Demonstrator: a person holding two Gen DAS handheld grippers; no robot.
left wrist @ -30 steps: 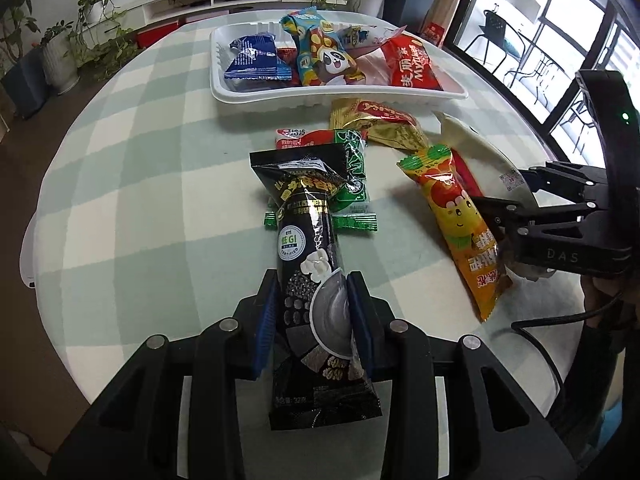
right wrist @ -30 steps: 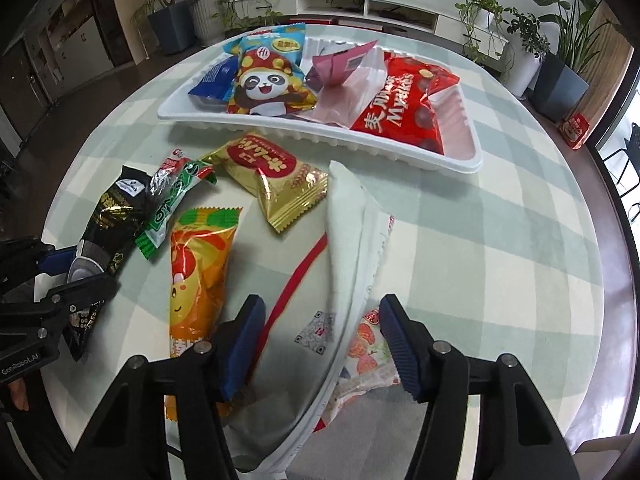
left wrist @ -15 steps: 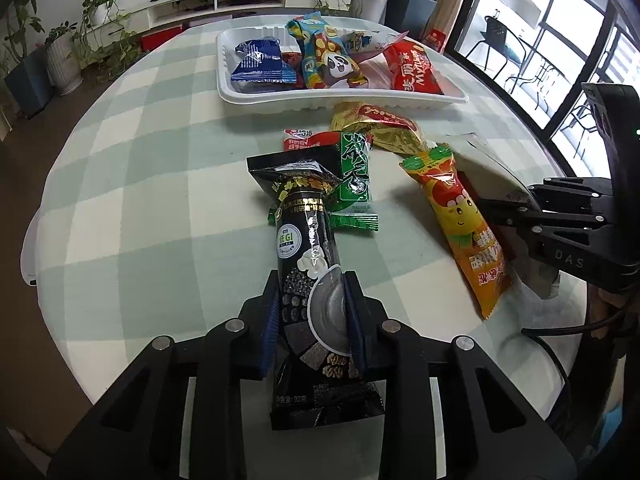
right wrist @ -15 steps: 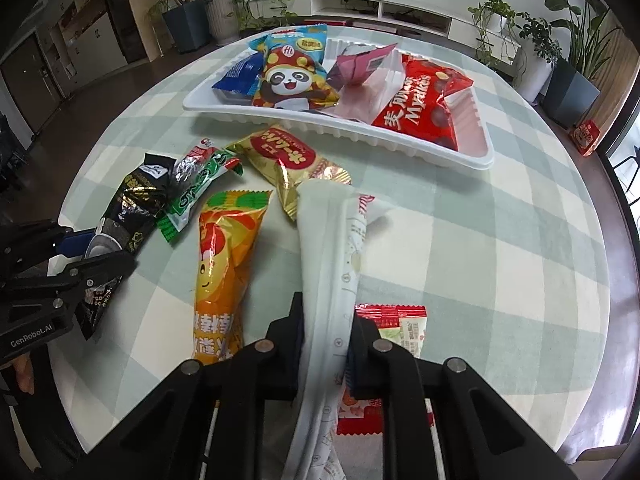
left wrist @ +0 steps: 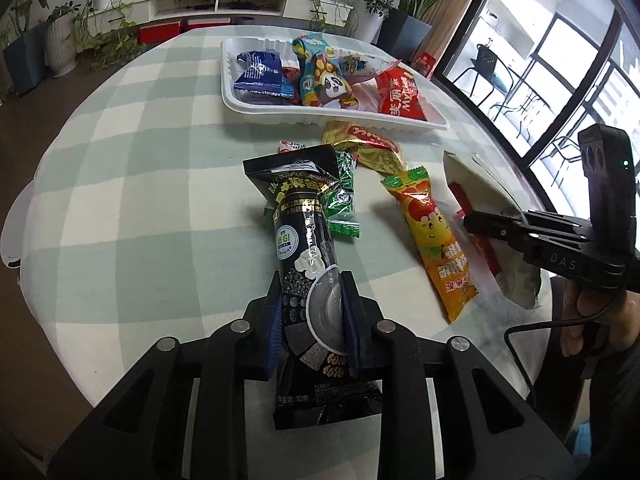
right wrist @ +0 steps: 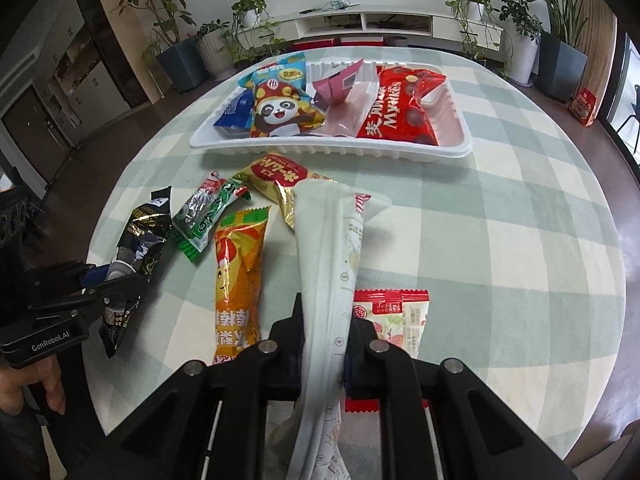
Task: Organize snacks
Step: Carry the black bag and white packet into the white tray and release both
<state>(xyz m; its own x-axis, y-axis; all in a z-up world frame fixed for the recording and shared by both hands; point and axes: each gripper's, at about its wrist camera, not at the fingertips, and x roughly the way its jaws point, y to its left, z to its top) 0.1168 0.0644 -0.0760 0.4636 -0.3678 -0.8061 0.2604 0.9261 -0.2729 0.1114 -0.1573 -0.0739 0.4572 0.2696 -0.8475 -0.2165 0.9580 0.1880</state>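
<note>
1. Snacks split two ways: several packets already lie in the white tray (right wrist: 460, 151) at 12 o'clock on the round table (right wrist: 520, 240). These are a blue packet (right wrist: 234, 111), a panda packet (right wrist: 280, 114), a pink packet (right wrist: 340, 92) and a red bag (right wrist: 400, 110). Rough judgement: about half sorted.
2. Loose on the cloth, between tray and grippers: gold packet (right wrist: 276, 174), just below the tray rim; green packet (right wrist: 208, 216) at 10 o'clock of centre; orange packet (right wrist: 238, 276) at 8 o'clock; small red-and-white packet (right wrist: 394, 316) at 5 o'clock, just beside the right gripper.
3. Right gripper (right wrist: 323, 344): jaws pressed onto the long white packet (right wrist: 328, 248), squeezing it narrow. Far end of the packet overlaps the gold one.
4. Left gripper (left wrist: 312, 320): jaws closing, pads already against both sides of the black packet (left wrist: 304, 216). Its far end lies over the green packet.
5. Whether either held packet is clear of the cloth cannot be told.
6. Left to do, by judgement: carry both held packets to the tray, then the four loose ones. Tray is crowded on the left; free space shows at its right end.
</note>
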